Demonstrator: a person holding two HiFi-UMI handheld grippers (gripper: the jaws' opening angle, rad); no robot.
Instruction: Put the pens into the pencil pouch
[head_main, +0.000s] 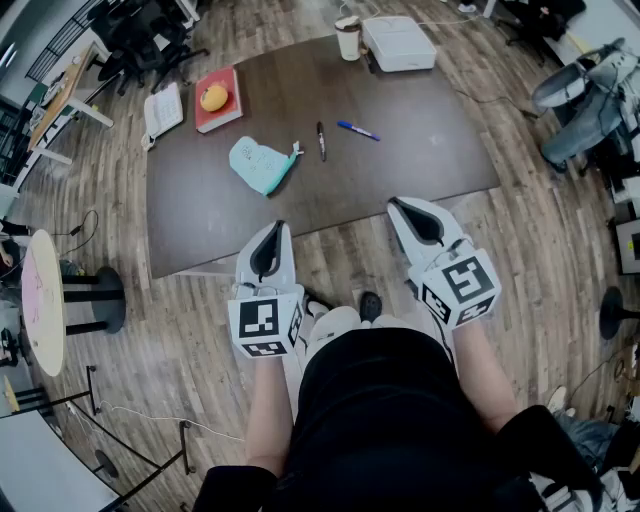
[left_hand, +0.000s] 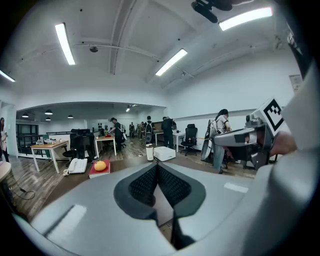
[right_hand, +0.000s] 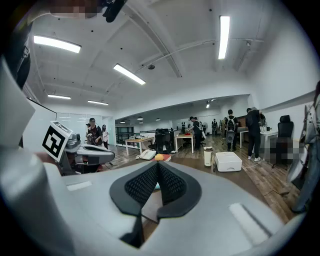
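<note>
In the head view a teal pencil pouch (head_main: 262, 164) lies on the dark brown table (head_main: 420, 140), left of centre. A black pen (head_main: 321, 140) lies just right of the pouch, and a blue pen (head_main: 358, 130) lies further right. Both grippers hover off the table's near edge, well short of the pens. My left gripper (head_main: 277, 227) (left_hand: 157, 165) is shut with nothing between its pads. The right gripper (head_main: 395, 203) (right_hand: 158, 164) also has its pads together and holds nothing.
A red book with an orange fruit (head_main: 215, 98) and a white phone (head_main: 163, 110) sit at the table's far left. A cup (head_main: 347, 38) and a white box (head_main: 398, 43) stand at the far edge. A round side table (head_main: 42, 300) stands on the floor at left.
</note>
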